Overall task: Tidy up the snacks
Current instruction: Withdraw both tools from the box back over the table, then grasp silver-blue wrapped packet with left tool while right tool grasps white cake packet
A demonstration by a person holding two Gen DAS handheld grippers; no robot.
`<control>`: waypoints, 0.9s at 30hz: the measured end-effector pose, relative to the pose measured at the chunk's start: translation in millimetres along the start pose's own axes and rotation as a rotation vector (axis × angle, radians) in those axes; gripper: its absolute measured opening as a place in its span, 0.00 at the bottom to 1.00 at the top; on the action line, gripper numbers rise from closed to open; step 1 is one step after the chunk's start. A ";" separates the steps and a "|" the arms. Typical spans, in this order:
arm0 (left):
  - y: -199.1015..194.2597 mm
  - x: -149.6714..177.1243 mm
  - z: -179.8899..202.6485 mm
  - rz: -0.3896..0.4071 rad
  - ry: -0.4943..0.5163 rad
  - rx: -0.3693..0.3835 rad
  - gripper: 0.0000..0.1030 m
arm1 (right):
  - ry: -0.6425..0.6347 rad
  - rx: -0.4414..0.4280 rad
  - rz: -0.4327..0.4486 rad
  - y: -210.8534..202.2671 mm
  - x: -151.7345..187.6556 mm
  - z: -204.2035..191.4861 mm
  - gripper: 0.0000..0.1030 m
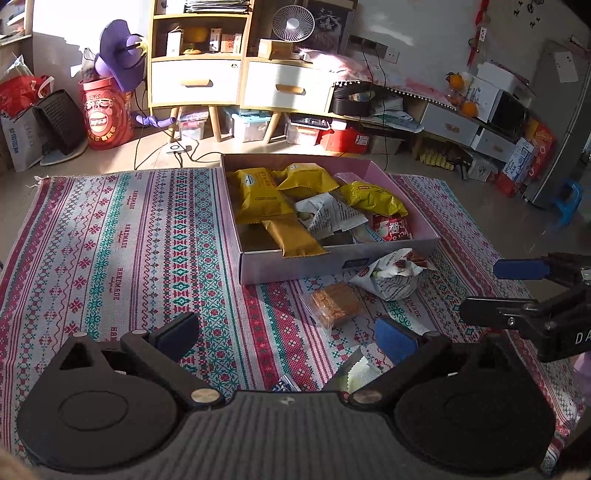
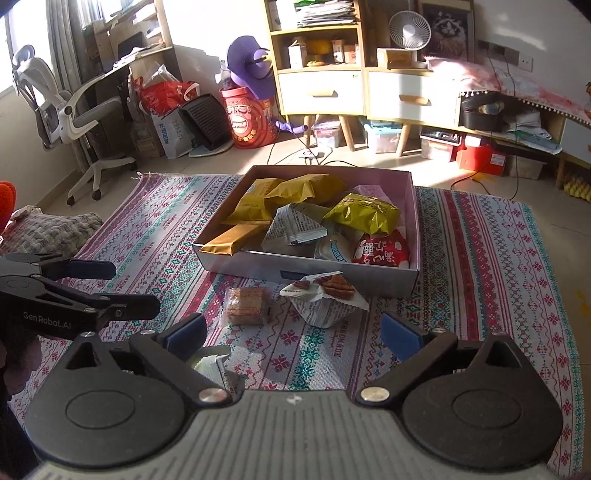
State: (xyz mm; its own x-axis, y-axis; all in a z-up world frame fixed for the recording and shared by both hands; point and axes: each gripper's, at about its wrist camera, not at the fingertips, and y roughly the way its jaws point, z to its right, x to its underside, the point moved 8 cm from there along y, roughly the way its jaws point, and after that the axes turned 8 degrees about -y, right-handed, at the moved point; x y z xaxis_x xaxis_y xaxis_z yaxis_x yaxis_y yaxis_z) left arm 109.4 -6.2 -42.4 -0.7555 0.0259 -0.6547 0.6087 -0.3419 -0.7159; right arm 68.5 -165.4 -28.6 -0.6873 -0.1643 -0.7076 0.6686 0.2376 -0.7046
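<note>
Pointing downward, both tongs point(image 1: 288, 334) point(image 2: 293, 332) spread

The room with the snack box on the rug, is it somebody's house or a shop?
Most likely a home: a patterned rug on the floor, wooden shelves with drawers, and a desk with an office chair by the window.

Patterned rug point(image 1: 147, 236), desk fan point(image 1: 293, 23), office chair point(image 2: 66, 107).

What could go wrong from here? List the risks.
1. The left tongs and right tongs hang open side by side; they could collide reaching for the pecan packet.
2. The box is already piled high, so added snacks may slide out.
3. The clear-wrapped brown cake could crush.
</note>
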 end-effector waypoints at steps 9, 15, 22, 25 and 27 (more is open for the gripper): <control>1.7 28.4 -8.6 -0.038 0.028 -0.016 1.00 | -0.025 -0.025 -0.027 -1.5 22.9 -8.0 0.98; 10.5 44.6 -17.5 -0.064 0.111 -0.042 1.00 | -0.086 -0.030 -0.049 2.2 37.9 -15.6 0.98; 20.1 57.8 -27.4 -0.106 0.185 -0.019 0.99 | -0.140 -0.075 -0.068 9.6 46.5 -31.3 0.98; 23.4 61.1 -23.0 -0.113 0.235 0.004 0.97 | -0.165 -0.104 -0.068 10.9 48.6 -41.2 0.98; 26.0 63.7 -19.7 -0.121 0.264 0.015 0.93 | -0.186 -0.119 -0.074 14.4 50.7 -47.9 0.98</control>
State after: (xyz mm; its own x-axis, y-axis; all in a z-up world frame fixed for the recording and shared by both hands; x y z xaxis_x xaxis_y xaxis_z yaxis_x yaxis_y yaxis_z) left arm 81.9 5.1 -107.5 -0.7323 0.3102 -0.6063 0.5123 -0.3356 -0.7905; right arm 29.7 -124.5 -72.0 -0.6613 -0.3567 -0.6599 0.5731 0.3274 -0.7512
